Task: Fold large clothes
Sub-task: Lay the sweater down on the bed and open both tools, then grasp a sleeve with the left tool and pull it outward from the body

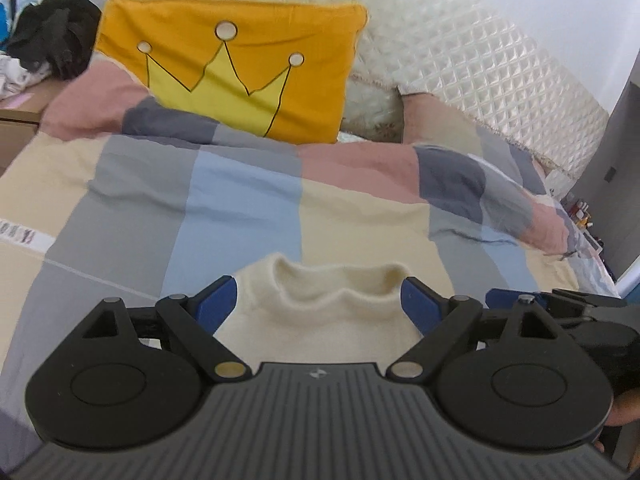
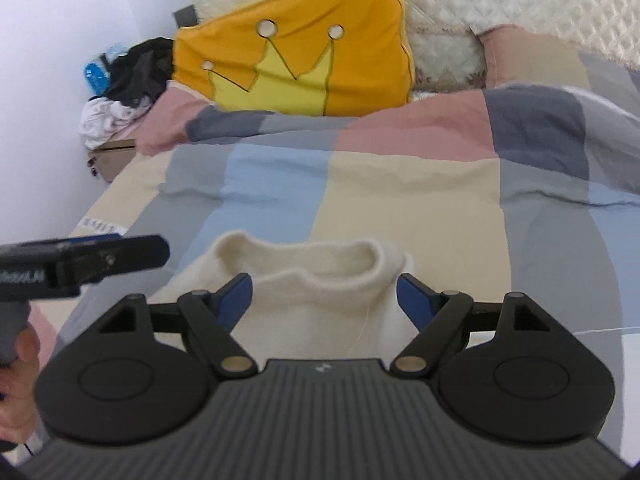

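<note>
One cream sweater (image 1: 320,320) on the bed (image 1: 240,208), collar up and wavy, fuzzy knit. One orange pillow (image 1: 240,64) behind. Two tongs, left tongs (image 1: 320,304) and right tongs (image 2: 326,300), both spread wide, empty.

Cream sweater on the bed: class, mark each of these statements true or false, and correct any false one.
1. The cream sweater lies on the patchwork bedspread with its collar toward the pillows. True.
2. The left tool is shut on the sweater's collar. False: its fingers stand wide apart, one either side of the collar, gripping nothing.
3. The orange pillow carries a yellow crown design. True.
4. The right tool holds a sleeve lifted off the bed. False: it is open and holds nothing; the sweater lies on the bed.
5. A heap of dark clothing sits off the bed, beside the orange pillow. True.
</note>
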`<state>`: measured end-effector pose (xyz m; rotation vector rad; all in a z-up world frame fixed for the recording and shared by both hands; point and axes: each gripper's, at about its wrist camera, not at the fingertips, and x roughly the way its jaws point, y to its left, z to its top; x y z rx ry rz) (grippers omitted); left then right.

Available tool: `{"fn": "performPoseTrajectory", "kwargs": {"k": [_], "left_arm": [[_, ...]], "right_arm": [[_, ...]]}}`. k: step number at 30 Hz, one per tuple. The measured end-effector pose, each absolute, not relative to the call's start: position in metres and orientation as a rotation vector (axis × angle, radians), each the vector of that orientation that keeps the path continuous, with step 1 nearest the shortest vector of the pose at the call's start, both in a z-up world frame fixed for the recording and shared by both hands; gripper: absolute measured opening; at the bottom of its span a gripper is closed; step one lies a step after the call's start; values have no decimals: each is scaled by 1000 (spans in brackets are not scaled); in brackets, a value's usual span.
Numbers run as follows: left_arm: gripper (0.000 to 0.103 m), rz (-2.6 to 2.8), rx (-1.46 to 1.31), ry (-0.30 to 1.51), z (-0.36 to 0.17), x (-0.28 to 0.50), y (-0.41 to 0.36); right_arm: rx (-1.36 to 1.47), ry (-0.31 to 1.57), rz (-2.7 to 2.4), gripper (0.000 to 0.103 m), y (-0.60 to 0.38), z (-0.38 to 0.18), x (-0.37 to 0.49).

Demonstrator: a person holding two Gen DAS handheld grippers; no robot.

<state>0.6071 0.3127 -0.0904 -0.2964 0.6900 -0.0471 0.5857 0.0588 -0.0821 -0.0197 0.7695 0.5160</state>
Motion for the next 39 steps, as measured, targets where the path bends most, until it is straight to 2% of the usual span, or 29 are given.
{"fn": "performPoseTrajectory", "kwargs": {"k": [16, 21, 31, 39], "left_arm": [[92, 33, -233, 621, -37, 390, 239], [92, 76, -268, 608, -39, 318, 234], [92, 194, -326, 604, -113, 205, 245], [90, 307, -408, 692, -181, 182, 276]], "right_arm": [[-29, 652, 555, 81, -5, -39, 398], [-36, 640, 585, 81, -15, -39, 336], [74, 743, 657, 81, -27, -108, 257], [14, 825, 678, 81, -16, -160, 254]]}}
